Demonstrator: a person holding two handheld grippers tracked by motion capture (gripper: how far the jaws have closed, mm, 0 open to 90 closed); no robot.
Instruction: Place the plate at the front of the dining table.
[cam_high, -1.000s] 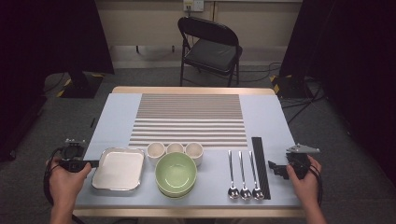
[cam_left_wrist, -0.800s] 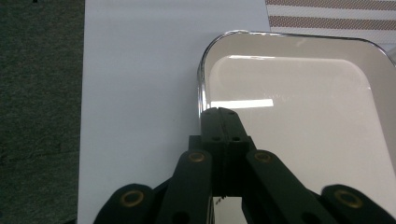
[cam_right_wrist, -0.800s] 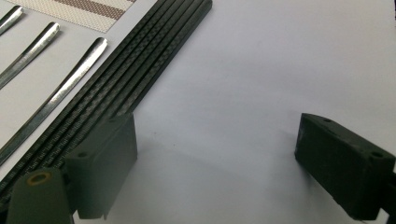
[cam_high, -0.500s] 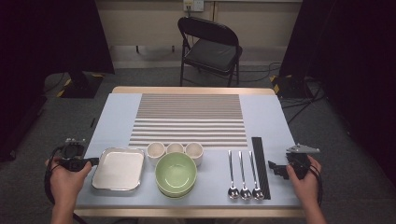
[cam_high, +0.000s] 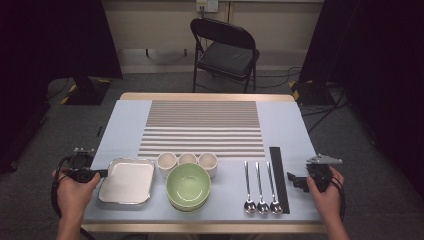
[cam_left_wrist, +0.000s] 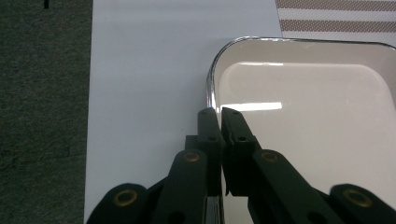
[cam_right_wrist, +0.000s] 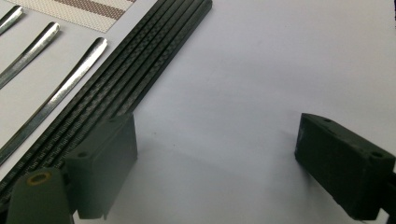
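A: As the two hands sit at the near corners, take in the table (cam_high: 125, 115) first, pale blue top, with the striped mat (cam_high: 202, 127) spread across its middle.

B: Next down in size, the metal tray (cam_high: 127, 181), near left, lying flat beside the green bowls (cam_high: 188, 186), which are stacked at the front centre.

A: And the left gripper (cam_left_wrist: 219, 114) is on that tray. In the left gripper view its black jaws are pressed nearly together, pinching the tray's shiny left rim between them.

B: Tray still flat on the table, mind. Behind the bowls, three small white cups (cam_high: 187, 161) in a row, just at the mat's near edge.

A: Over to the right: a long black strip (cam_high: 279, 177) lying front to back, three spoons (cam_high: 261, 187) side by side just left of it.

B: The right gripper (cam_right_wrist: 215, 158) has its jaws spread wide over bare tabletop, nothing between them, one jaw just beside that strip.
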